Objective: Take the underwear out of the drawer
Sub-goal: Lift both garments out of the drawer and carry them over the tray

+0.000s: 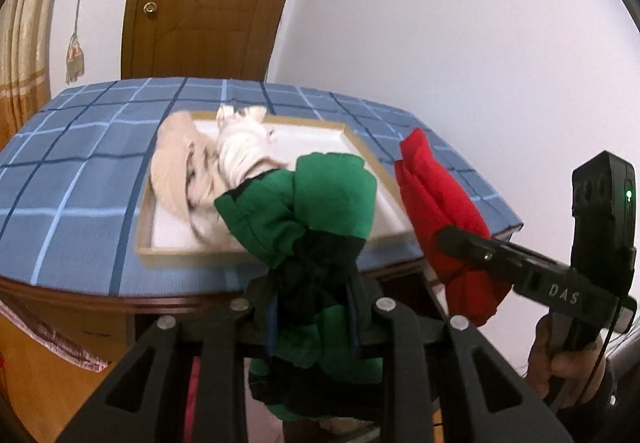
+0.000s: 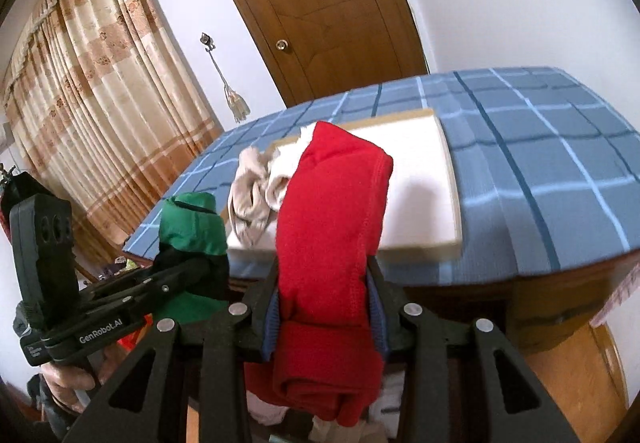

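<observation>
Underwear is out of the drawer: green pair (image 1: 316,211) clamped in left gripper (image 1: 312,307) at lower centre, red pair (image 2: 332,243) clamped in right gripper (image 2: 328,307). Step: carrying. Next, judged: set both in white tray (image 1: 320,139) on checked table (image 1: 80,147).

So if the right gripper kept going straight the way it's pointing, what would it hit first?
Probably the shallow tray on the blue checked tablecloth, near its bare white part; depth is unclear. The red underwear it holds would touch first.

Left tool (image 1: 312,307) and right tool (image 2: 326,307) both clamped, side by side.
</observation>
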The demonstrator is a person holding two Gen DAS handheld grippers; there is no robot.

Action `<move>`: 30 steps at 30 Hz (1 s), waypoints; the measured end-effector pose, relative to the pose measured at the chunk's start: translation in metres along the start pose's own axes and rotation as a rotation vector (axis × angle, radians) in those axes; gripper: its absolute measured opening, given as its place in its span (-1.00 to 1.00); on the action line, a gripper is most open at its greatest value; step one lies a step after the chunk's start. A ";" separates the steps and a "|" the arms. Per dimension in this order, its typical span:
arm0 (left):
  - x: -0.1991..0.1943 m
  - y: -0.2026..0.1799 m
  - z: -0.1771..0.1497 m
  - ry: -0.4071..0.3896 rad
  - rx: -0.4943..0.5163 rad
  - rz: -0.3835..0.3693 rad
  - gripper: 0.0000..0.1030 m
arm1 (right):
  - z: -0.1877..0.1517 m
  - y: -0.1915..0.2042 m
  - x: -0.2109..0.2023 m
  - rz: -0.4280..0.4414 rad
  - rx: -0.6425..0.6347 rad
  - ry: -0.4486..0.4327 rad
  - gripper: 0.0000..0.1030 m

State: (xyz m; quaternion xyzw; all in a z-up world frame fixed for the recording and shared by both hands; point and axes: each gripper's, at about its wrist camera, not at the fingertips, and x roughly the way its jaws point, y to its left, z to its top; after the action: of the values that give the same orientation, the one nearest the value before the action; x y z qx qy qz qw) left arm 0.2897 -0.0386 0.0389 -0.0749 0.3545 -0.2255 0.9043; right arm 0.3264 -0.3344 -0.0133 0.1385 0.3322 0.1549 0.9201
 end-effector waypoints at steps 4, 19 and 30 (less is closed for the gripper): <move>0.009 -0.003 0.015 -0.020 0.003 0.008 -0.53 | 0.017 0.001 0.007 -0.008 0.000 -0.016 -0.24; 0.064 -0.021 0.063 -0.046 0.056 0.091 -0.53 | 0.061 -0.023 0.043 -0.091 -0.002 -0.053 -0.24; 0.117 -0.019 0.092 -0.020 0.054 0.173 -0.53 | 0.098 -0.036 0.084 -0.167 -0.049 -0.033 -0.23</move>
State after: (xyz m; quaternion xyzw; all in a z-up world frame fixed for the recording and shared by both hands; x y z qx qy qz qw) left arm 0.4206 -0.1118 0.0415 -0.0217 0.3444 -0.1554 0.9256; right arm 0.4594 -0.3503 -0.0013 0.0903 0.3236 0.0835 0.9382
